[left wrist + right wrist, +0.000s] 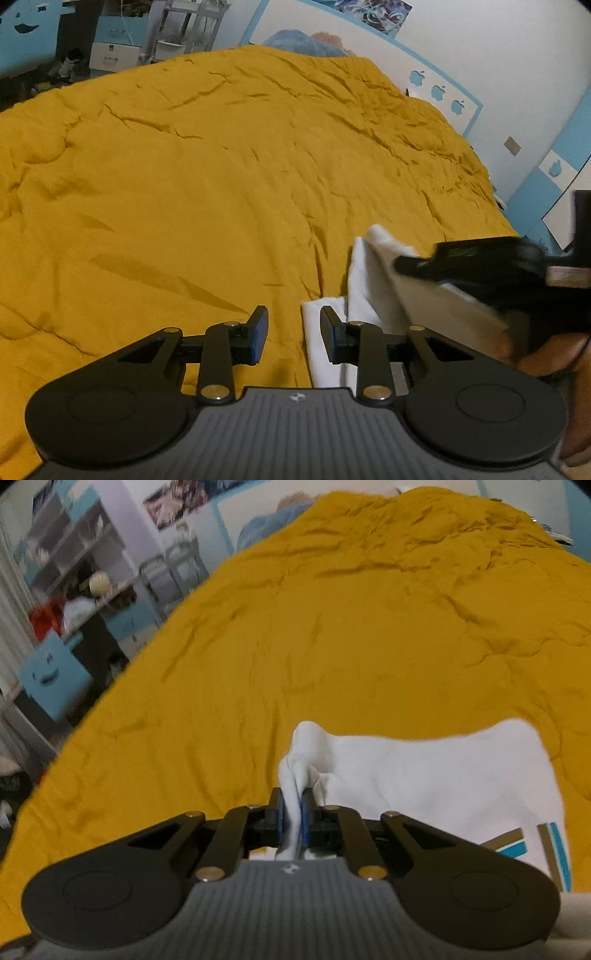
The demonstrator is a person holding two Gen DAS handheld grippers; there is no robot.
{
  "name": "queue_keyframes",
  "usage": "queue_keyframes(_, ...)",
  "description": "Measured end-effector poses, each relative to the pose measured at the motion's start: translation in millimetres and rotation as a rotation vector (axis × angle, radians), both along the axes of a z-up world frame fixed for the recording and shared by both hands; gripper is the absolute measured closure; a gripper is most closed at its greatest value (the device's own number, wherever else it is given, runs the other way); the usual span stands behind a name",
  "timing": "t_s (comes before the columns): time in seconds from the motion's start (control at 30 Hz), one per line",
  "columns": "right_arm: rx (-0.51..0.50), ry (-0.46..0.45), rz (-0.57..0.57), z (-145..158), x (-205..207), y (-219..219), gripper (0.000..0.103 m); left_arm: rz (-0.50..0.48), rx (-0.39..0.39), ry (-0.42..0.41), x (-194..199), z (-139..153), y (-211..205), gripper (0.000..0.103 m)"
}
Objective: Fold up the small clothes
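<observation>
A small white garment [443, 775] with blue and tan stripes lies on the yellow bedspread [332, 627]. My right gripper [293, 812] is shut on a bunched edge of it and holds that edge lifted. In the left wrist view the garment [369, 280] hangs from the right gripper [406, 264] at the right. My left gripper [293, 332] is open and empty just above the bedspread [221, 166]. Its right finger sits over the garment's left edge.
The bed fills most of both views. A headboard with blue apple shapes [439, 92] and a blue pillow [295, 40] lie at the far end. Shelves and a blue box [51, 672] stand beside the bed on the left.
</observation>
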State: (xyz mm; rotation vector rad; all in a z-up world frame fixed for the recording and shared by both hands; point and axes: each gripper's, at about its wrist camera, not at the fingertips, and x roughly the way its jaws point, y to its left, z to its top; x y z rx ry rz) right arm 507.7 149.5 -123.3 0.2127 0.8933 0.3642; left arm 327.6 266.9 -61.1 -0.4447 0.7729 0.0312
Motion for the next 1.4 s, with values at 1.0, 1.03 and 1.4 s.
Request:
queue_keyframes(1.0,-0.075,-0.197,0.196,79,-178,-108,0.074,-0.055,-0.253,0.027,-101,30,-36,0.043)
queue_keyframes(1.03,-0.099,-0.189,0.180,71,-181,-118,0.074,-0.051,-0.273,0.032,-104,26,-38,0.041)
queue_keyframes(1.4,-0.252,-0.047,0.080,3,-201,-184,0.066,-0.058,-0.432,0.044,-100,-7,-58,0.022)
